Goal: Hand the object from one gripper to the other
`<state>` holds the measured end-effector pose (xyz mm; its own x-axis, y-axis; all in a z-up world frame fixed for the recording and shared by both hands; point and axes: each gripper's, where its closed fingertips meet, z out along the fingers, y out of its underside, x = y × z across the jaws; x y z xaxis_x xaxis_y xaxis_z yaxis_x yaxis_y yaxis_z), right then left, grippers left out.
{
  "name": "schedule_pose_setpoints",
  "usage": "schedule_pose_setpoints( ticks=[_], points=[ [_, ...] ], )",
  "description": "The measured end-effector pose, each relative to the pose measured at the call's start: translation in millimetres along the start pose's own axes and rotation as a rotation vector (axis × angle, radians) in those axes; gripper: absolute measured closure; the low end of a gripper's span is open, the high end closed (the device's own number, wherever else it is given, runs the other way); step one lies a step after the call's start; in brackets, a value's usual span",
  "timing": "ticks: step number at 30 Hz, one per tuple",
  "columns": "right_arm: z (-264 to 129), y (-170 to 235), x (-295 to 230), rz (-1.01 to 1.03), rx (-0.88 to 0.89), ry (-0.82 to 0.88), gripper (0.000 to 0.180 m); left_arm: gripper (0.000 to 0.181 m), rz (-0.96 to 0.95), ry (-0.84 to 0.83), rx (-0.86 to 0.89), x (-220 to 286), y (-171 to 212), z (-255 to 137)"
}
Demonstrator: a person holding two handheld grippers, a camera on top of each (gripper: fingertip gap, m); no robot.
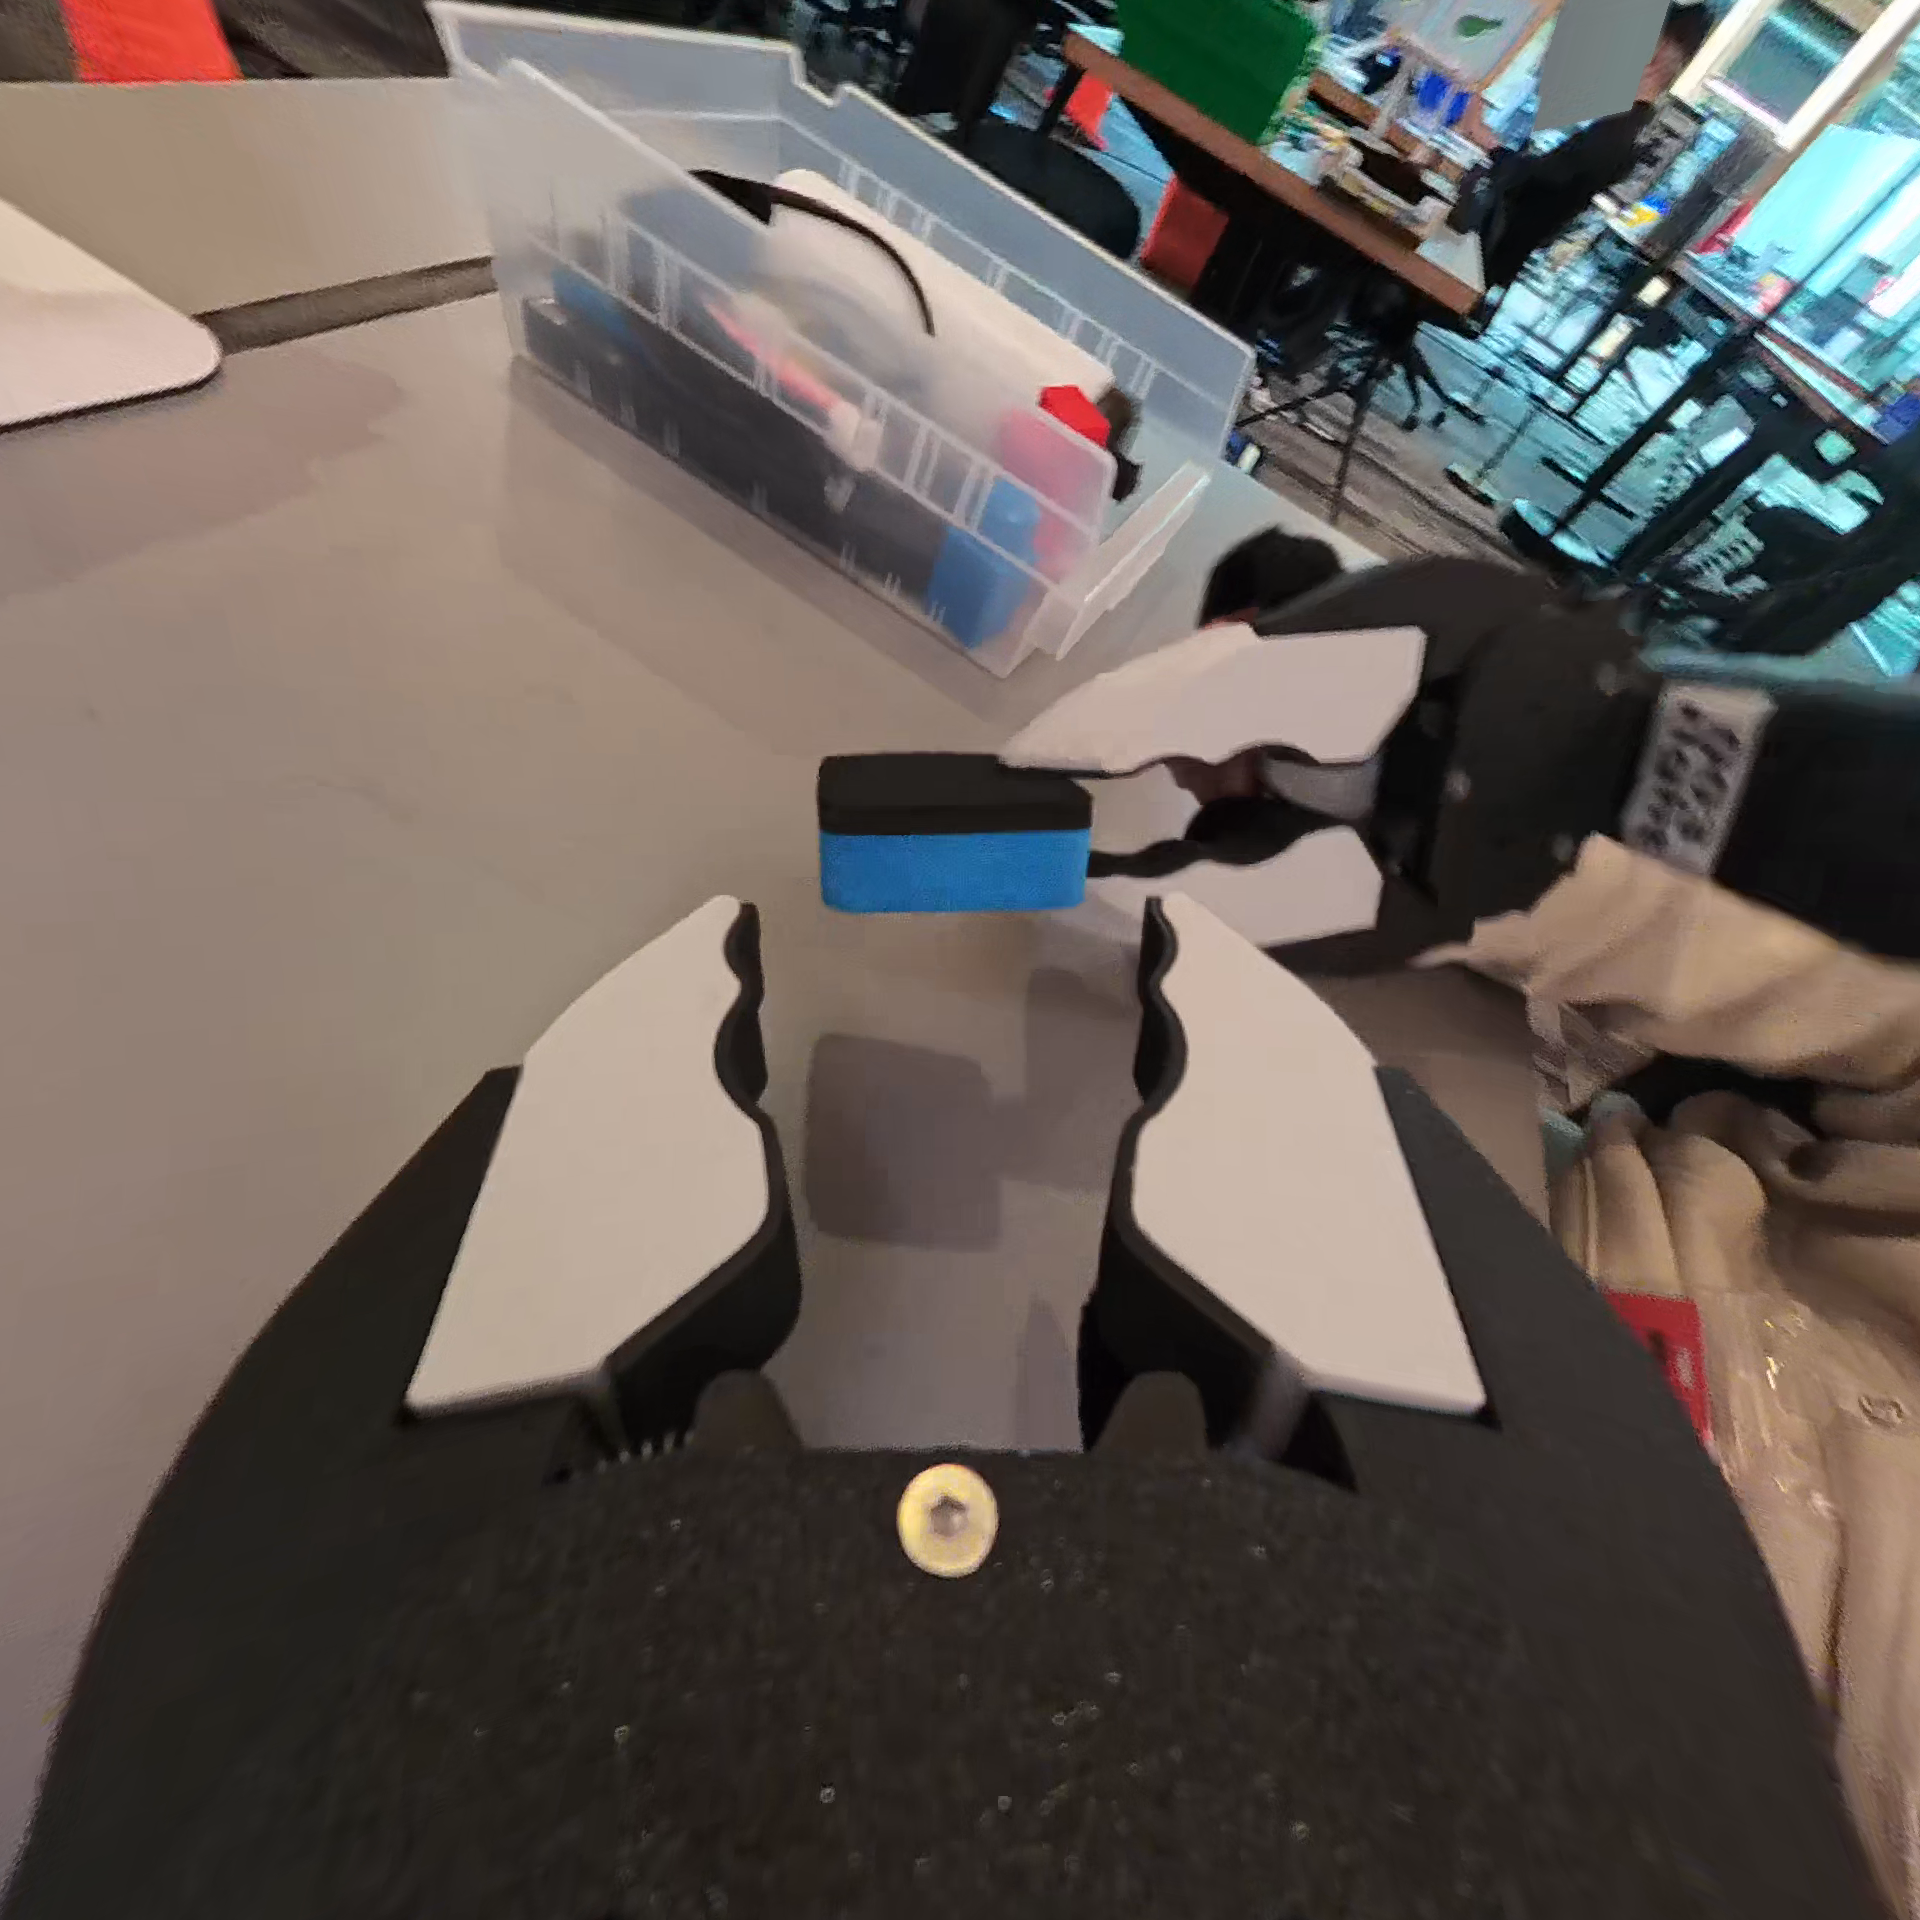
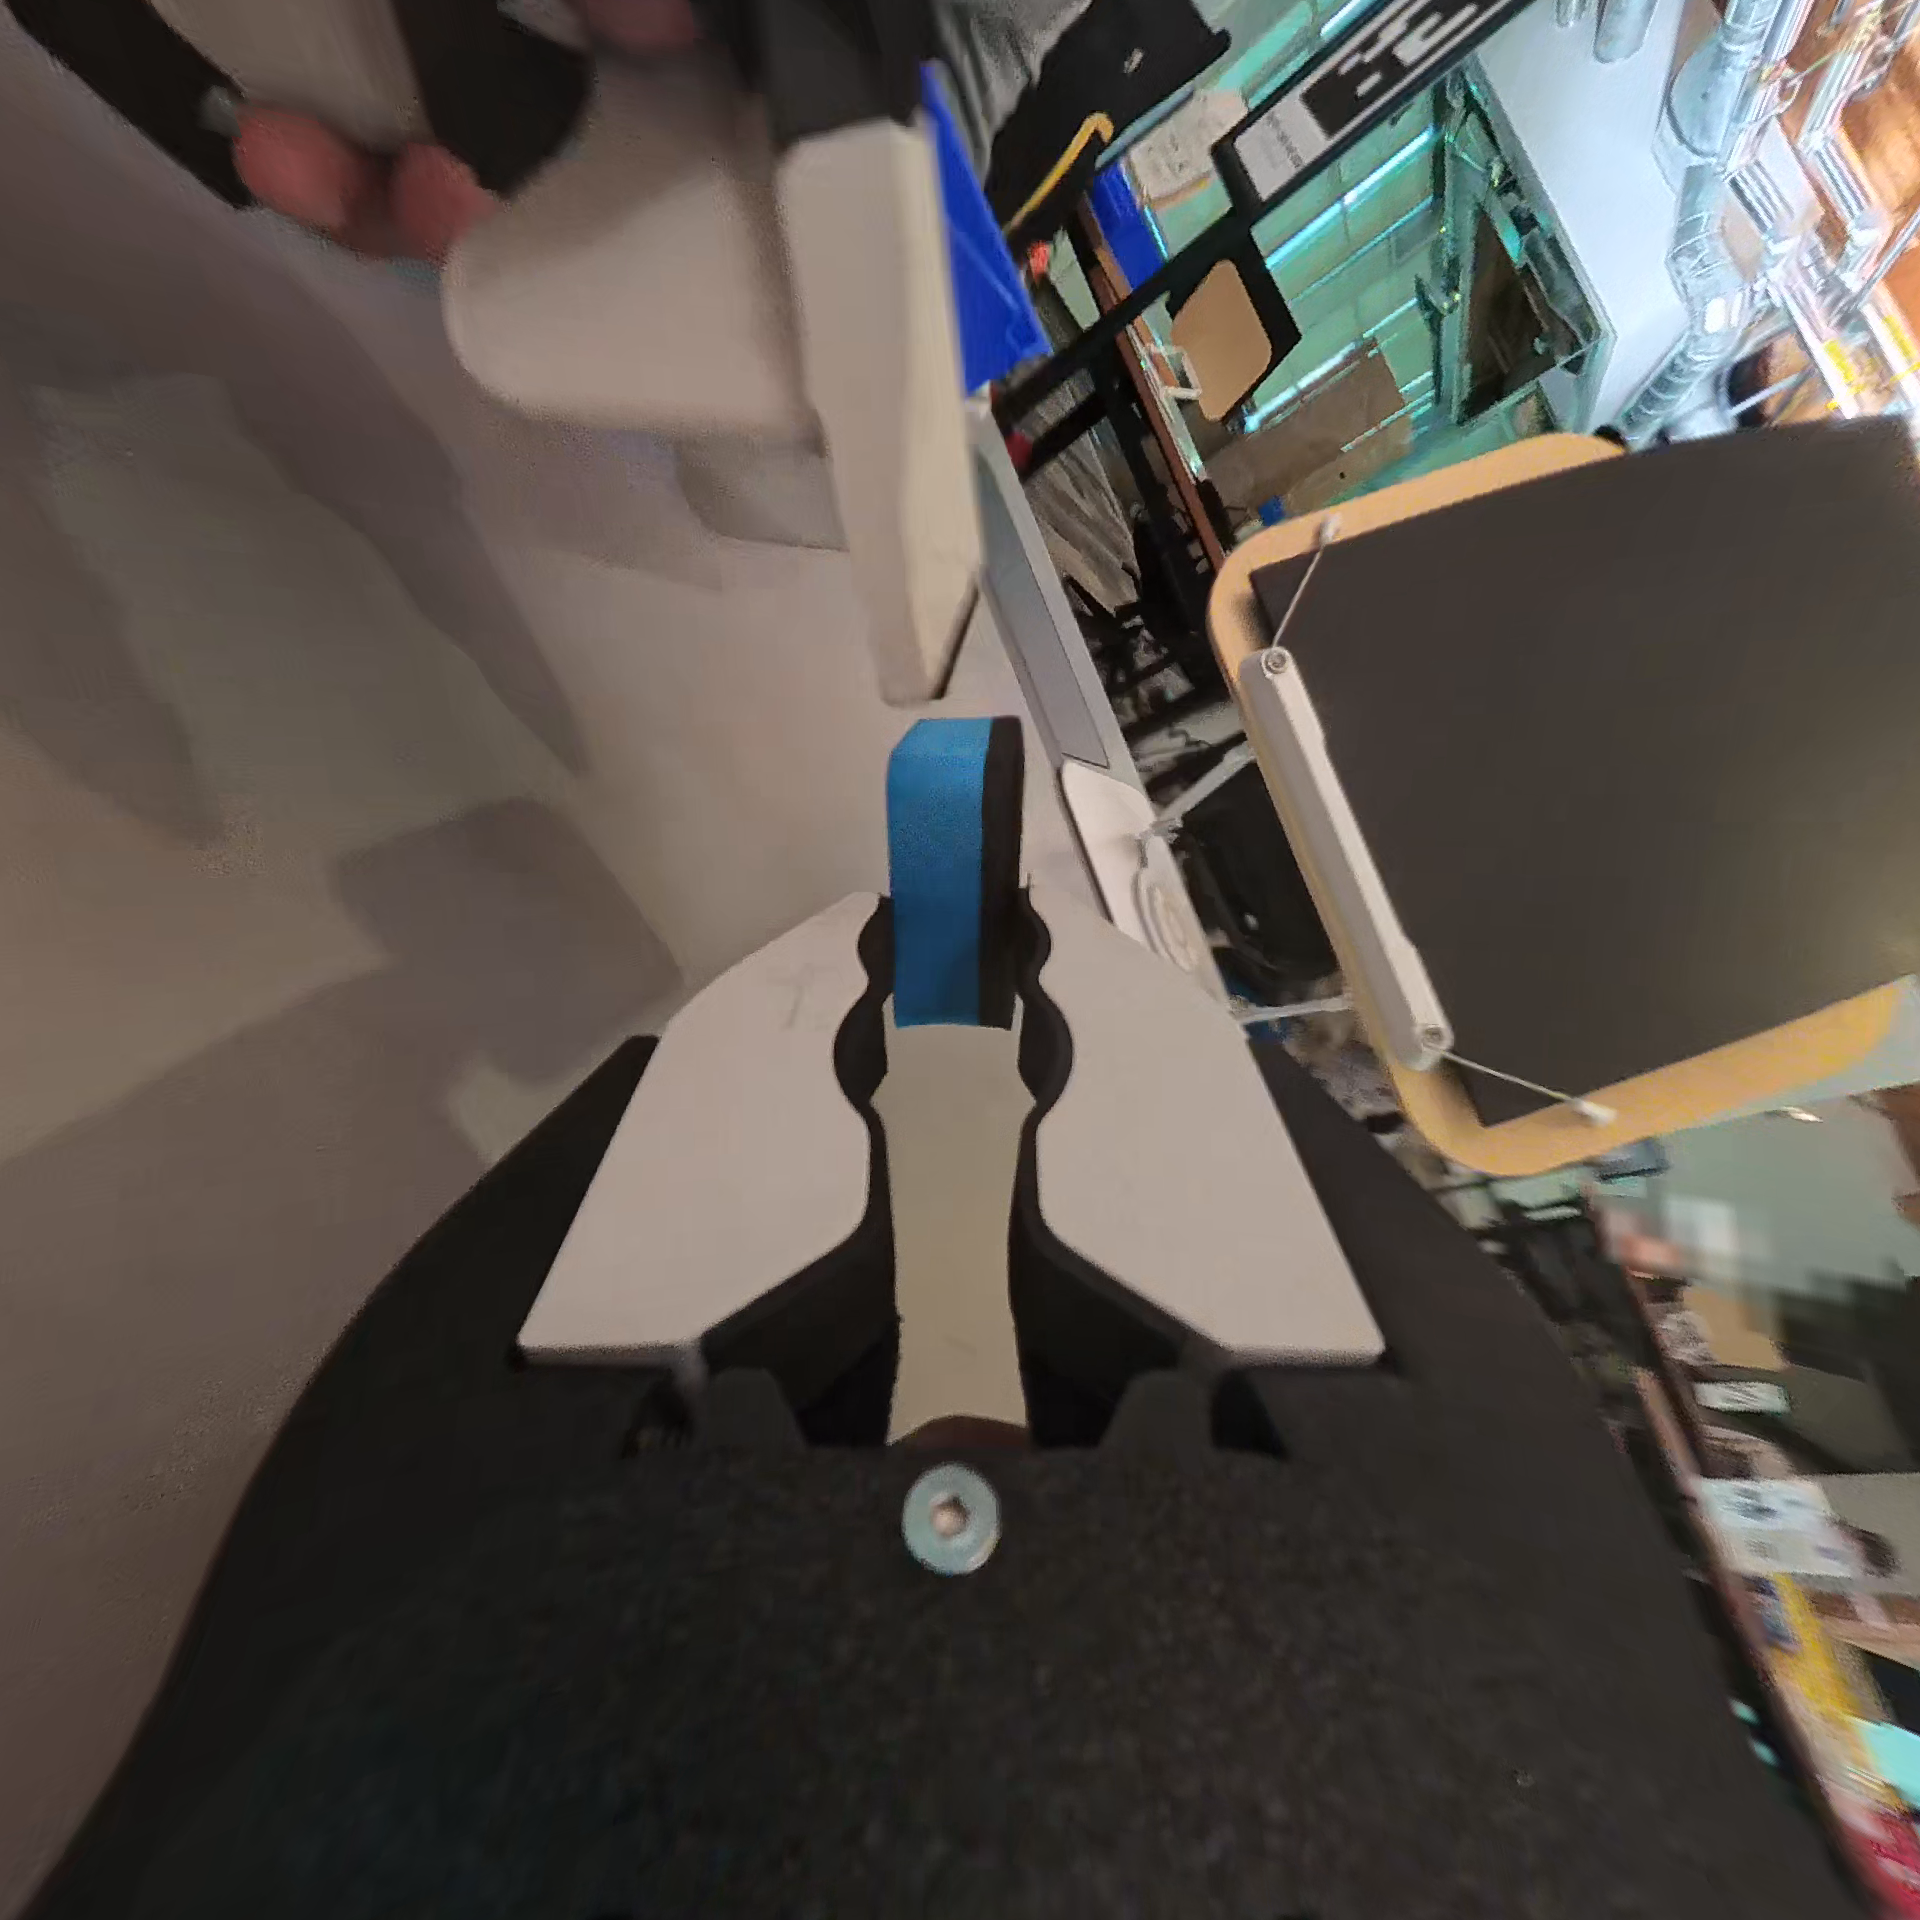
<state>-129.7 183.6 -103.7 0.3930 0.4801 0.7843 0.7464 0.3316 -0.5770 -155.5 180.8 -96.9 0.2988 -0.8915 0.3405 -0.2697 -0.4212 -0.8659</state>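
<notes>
A small eraser block, black on top and blue below, hangs above the grey table, just beyond my left gripper's fingertips. My right gripper comes in from the right, turned on its side, and is shut on the block's right end. My left gripper is open and empty, its jaws wide apart, with the block just ahead of the gap. In the right wrist view the block stands on edge between the fingertips of my right gripper. The left gripper shows blurred at the upper left, held by a hand.
A clear plastic bin with markers and blue and red items lies on the table behind the block. A white stand base sits far left. Beige cloth lies at the right. Chairs and desks stand beyond the table edge. My left and right fingertips are right by each other.
</notes>
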Motion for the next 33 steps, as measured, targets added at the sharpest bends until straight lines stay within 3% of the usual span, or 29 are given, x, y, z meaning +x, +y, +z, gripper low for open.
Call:
schedule_pose_setpoints(
  ticks=[3, 7, 13, 15, 17, 23, 27, 30, 33],
  points=[
    [-7, -13, -2, 0.19, 0.164, -0.107, 0.159, 0.124, 0.113, 0.143, -0.013, 21, -2, -15],
    [-23, -34, 2, 0.498, 0.379, -0.284, 0.159, 0.121, 0.233, 0.185, 0.055, 34, -17, -34],
    [-58, -73, 8, 1.012, 0.709, -0.709, 0.159, 0.125, 0.357, 0.264, 0.116, 59, -19, -35],
    [-56, -74, 6, 1.038, 0.709, -0.724, 0.159, 0.134, 0.354, 0.291, 0.145, 66, -21, -33],
    [-55, -75, 7, 1.06, 0.718, -0.718, 0.159, 0.157, 0.349, 0.322, 0.15, 71, -20, -31],
    [-48, -65, 9, 1.12, 0.669, -0.721, 0.157, 0.158, 0.185, 0.325, 0.121, 63, -21, -26],
    [-26, -38, 7, 1.096, 0.495, -0.587, 0.135, 0.158, -0.051, 0.25, 0.087, 35, -24, -24],
    [-9, -13, 8, 0.953, 0.336, -0.375, 0.109, 0.158, -0.267, 0.169, 0.081, 9, -21, -20],
    [-7, -16, -1, 0.603, 0.279, -0.247, 0.1, 0.158, -0.524, 0.303, -0.002, 19, -12, -14]
  ],
)
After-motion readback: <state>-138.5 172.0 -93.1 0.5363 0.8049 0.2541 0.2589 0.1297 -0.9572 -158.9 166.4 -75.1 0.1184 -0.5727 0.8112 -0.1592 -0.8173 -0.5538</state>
